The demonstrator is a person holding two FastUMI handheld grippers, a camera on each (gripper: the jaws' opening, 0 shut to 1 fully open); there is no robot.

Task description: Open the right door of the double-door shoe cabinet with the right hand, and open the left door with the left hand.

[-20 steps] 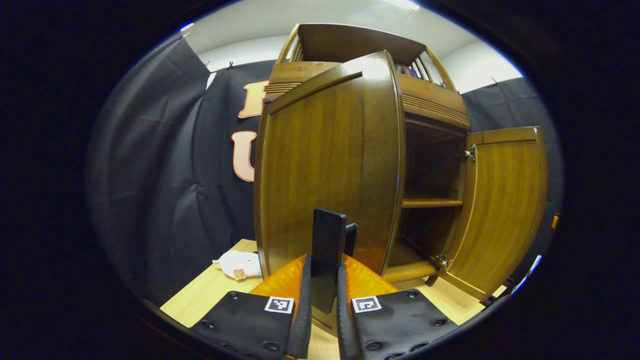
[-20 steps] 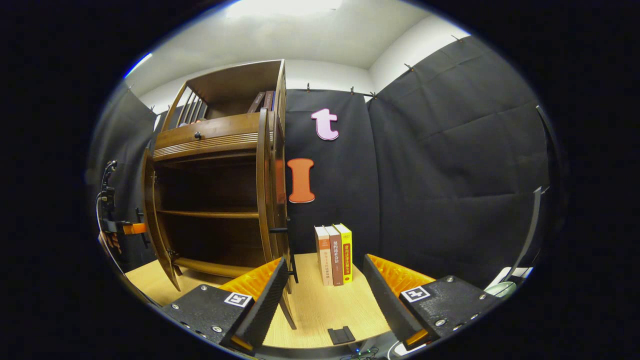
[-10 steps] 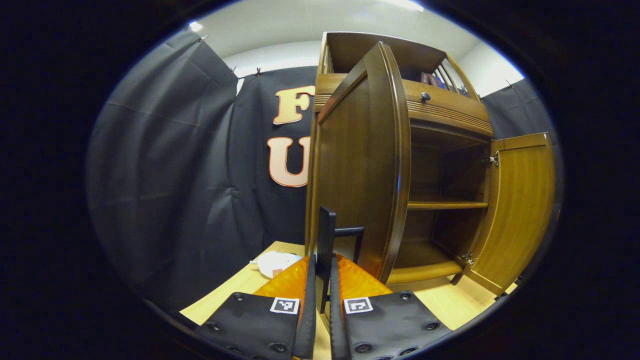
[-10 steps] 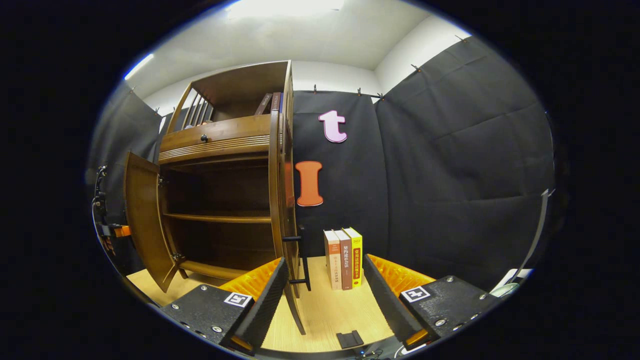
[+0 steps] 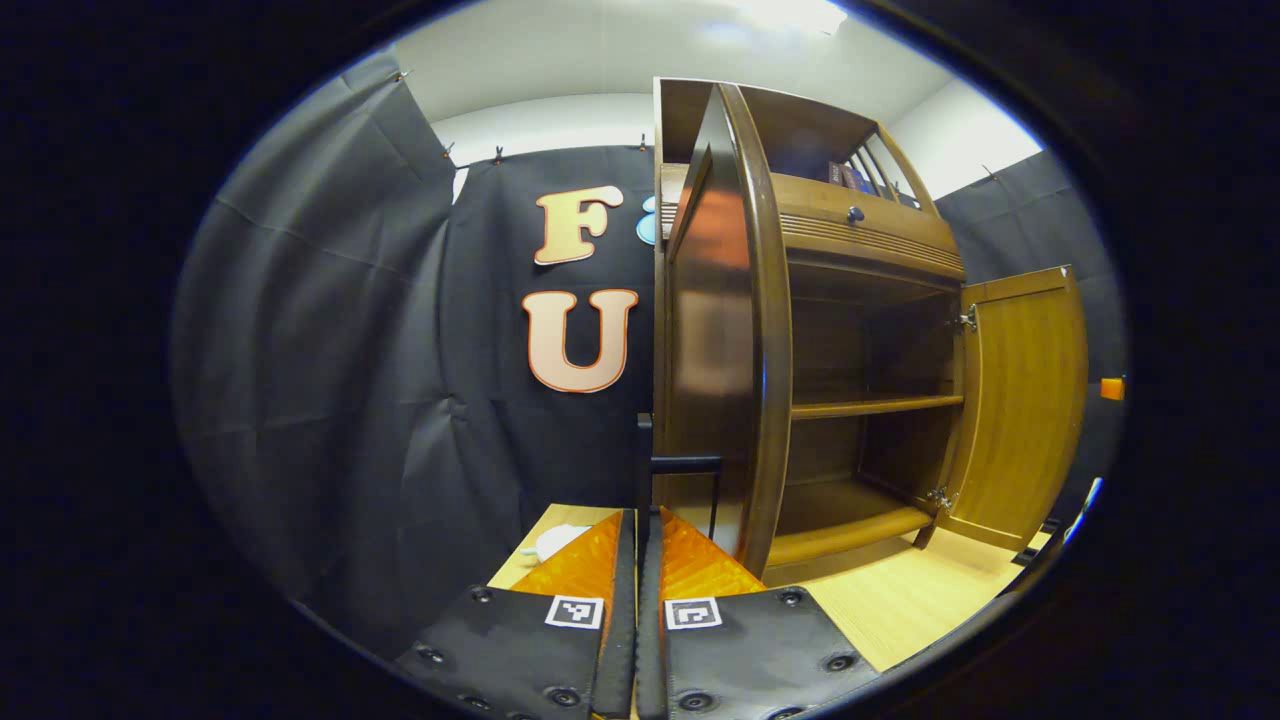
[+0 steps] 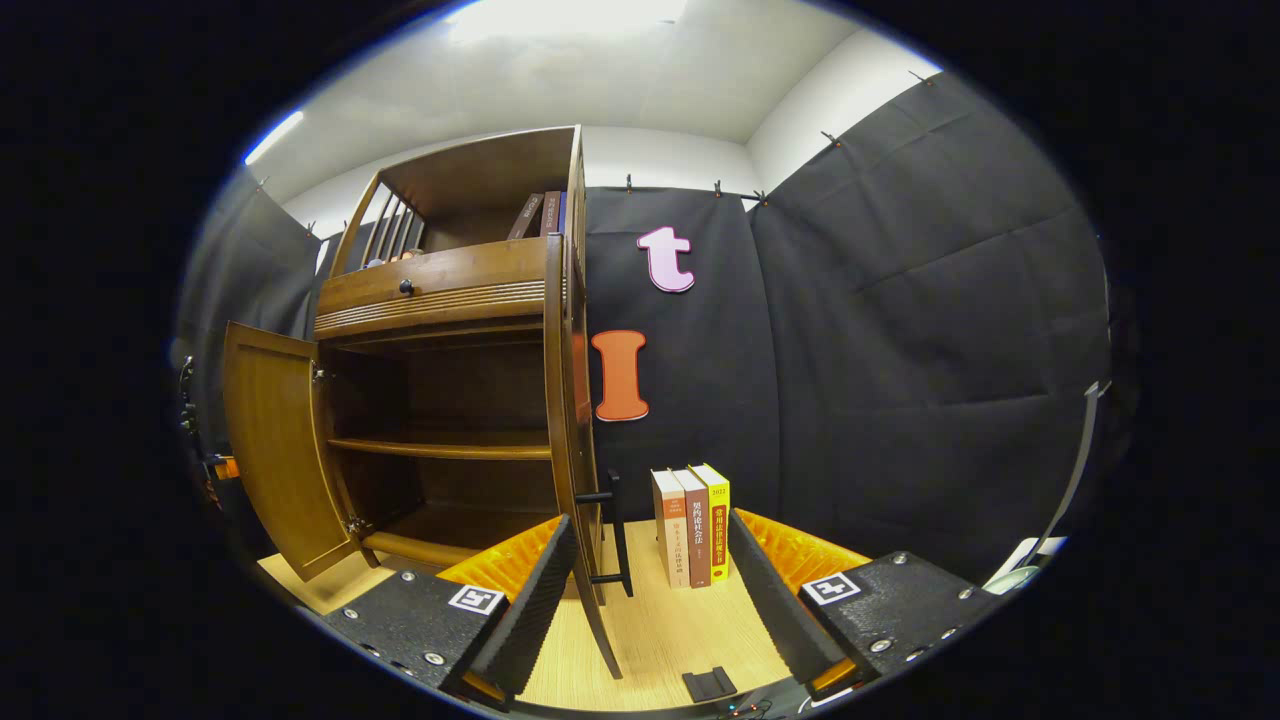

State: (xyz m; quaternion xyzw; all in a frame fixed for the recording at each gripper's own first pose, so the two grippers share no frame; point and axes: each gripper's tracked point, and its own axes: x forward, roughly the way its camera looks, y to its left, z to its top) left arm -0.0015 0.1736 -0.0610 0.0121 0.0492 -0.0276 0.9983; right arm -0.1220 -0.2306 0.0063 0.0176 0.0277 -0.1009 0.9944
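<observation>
The left gripper [image 5: 637, 530] is clamped on the left door's handle [image 5: 683, 466]; the swing should be finished along the hinge arc. The right gripper [image 6: 645, 560] is held wide, with the right door [image 6: 570, 400] already open

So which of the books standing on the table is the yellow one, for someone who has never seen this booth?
Find the wooden shoe cabinet with both doors swung open. In the right gripper view, three books stand upright in a row on the table beside its right door, against the black cloth. The yellow book is the one farthest from the cabinet; its two neighbours have an orange-and-white and a dark red spine.
</observation>
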